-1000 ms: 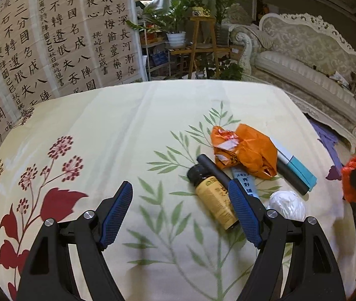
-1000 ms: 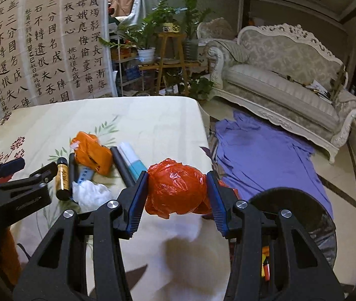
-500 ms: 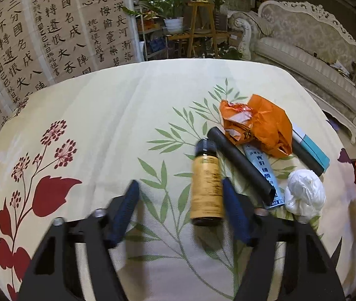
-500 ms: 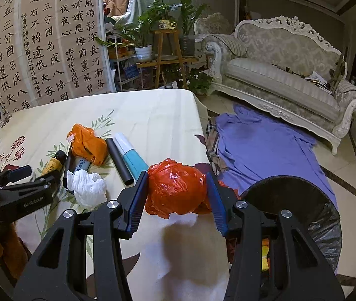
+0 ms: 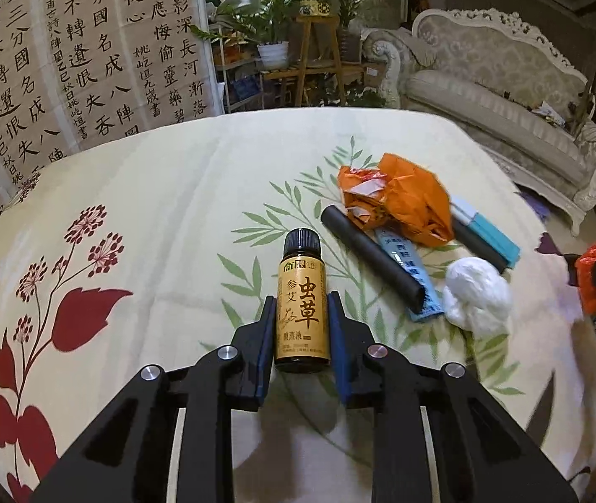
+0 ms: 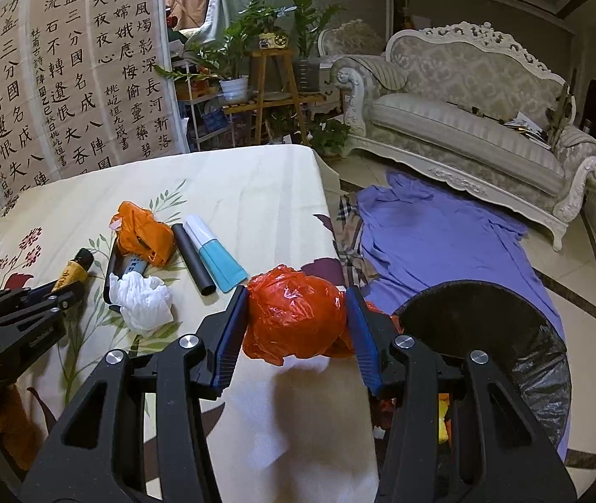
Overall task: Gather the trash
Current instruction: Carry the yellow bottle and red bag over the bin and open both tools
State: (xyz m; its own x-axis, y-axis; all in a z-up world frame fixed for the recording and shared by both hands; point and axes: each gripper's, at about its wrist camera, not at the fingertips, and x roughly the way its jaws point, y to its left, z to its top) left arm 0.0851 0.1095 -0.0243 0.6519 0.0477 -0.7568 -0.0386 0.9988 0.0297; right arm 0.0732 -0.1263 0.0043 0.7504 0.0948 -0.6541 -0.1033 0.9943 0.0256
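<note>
While a small amber bottle (image 5: 303, 299) lies on the floral-clothed counter (image 5: 172, 193), its lower body is seen pinched between the blue pads of the left tongs (image 5: 302, 322), with the black cap pointing away beyond the tips. Just to the right of the bottle, a black tube (image 5: 371, 257), a blue sachet (image 5: 413, 276), a crumpled orange wrapper (image 5: 398, 199), a blue-and-white tube (image 5: 486, 230) and a white tissue wad (image 5: 476, 297) are clustered, touching or overlapping. A balled red plastic bag (image 6: 295, 320) is held squeezed between the pads of the right tongs (image 6: 298, 322), raised above the counter's right edge. A black-lined trash bin (image 6: 486, 335) is seen on the floor just right of that bag, beside a purple cloth (image 6: 444, 234).
</note>
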